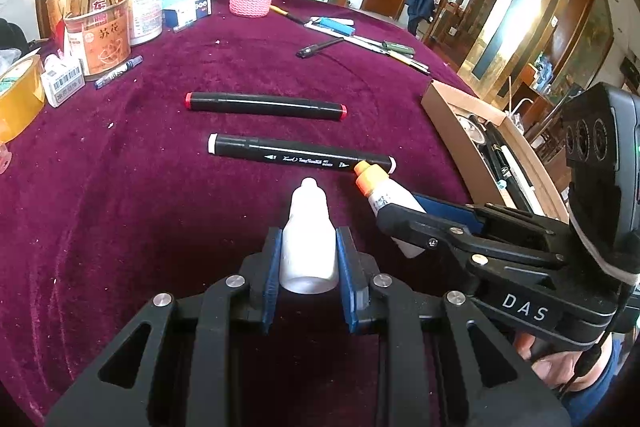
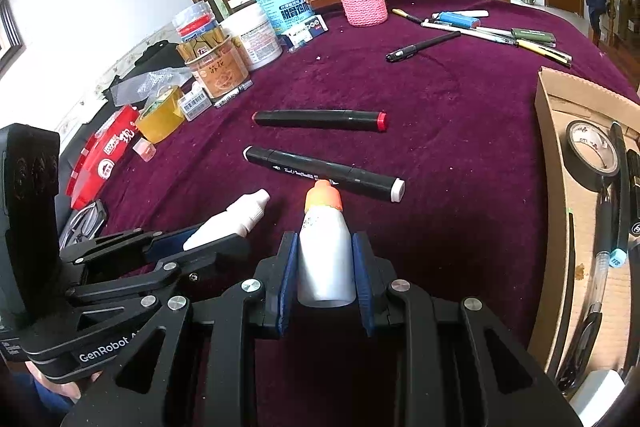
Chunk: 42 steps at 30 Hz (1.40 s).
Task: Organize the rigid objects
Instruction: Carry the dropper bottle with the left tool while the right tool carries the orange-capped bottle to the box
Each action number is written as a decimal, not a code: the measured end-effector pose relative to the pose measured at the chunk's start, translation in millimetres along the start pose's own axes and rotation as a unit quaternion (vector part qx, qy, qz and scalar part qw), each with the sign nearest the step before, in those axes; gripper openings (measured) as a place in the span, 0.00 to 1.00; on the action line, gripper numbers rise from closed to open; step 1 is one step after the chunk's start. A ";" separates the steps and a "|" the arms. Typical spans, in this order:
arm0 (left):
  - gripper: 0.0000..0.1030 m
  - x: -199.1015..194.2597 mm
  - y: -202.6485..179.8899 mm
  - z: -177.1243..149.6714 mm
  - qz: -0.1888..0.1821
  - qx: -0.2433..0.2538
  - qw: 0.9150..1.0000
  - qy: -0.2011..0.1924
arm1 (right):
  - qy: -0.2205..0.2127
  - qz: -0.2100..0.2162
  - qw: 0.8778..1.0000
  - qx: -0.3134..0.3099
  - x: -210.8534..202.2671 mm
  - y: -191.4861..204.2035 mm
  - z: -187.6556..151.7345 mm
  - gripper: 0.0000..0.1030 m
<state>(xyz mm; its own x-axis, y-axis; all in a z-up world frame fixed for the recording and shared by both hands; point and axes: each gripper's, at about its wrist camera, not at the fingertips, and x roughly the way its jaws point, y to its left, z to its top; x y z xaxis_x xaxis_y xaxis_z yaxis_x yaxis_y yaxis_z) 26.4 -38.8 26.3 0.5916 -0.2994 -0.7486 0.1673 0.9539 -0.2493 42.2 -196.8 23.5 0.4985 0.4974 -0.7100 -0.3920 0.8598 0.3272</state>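
While each of the two tongs has a small bottle pinched between its blue pads, neither bottle has yet gone anywhere. Narrowed onto the body of a plain white plastic dropper bottle with a white cap [image 1: 308,239], the left gripper [image 1: 307,259] holds it nose-forward just above the wine-red velvet tablecloth [image 1: 120,187]. Equally narrowed, the right gripper [image 2: 326,267] clamps a white plastic bottle with an orange cap [image 2: 325,247], whose tip hangs close to a black double-ended marker with white end caps [image 2: 324,173]; whether they touch I cannot tell. Beyond that lies a second black marker with red end caps [image 2: 320,119], roughly parallel and apart from the first.

Both bottles look picked up and awaiting placement, so the step in hand seems to be carrying. Off to the right sits an open brown cardboard box [image 2: 560,131] already holding a tape roll and pens, the likely destination. Next, the right hand would need to swing its bottle over the box wall, clear of the marker, lower it into a free patch, then release; the left would follow.
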 end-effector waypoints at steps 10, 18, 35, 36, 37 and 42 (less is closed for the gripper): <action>0.22 -11.0 -4.9 2.0 0.009 0.003 1.000 -0.010 | -0.020 0.001 1.000 0.006 -10.3 -3.9 3.4 0.23; 0.22 -28.4 -14.4 3.1 0.009 0.009 1.000 -0.021 | -0.037 0.014 0.999 0.029 -26.7 -10.5 6.0 0.23; 0.22 -31.4 -62.5 5.4 -0.012 0.048 0.999 -0.019 | -0.086 0.023 0.994 0.070 -92.1 -46.8 -23.6 0.23; 0.22 -31.3 -67.1 6.2 -0.013 0.052 0.998 -0.018 | -0.089 0.024 0.993 0.074 -95.8 -50.3 -25.2 0.23; 0.22 -31.0 -71.3 6.7 -0.015 0.056 0.998 -0.018 | -0.091 0.023 0.993 0.076 -98.7 -53.6 -26.3 0.23; 0.22 -26.0 -102.3 8.4 -0.031 0.083 0.996 -0.012 | -0.109 0.012 0.989 0.097 -118.1 -75.7 -33.2 0.24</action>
<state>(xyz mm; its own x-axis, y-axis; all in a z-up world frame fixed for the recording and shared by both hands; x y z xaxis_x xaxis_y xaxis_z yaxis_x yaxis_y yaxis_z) 0.6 -128.4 76.4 0.5945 -0.3582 -0.7199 0.3303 0.9251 -0.1876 -12.6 -324.5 62.0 0.6541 0.5122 -0.5566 -0.2598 0.8432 0.4706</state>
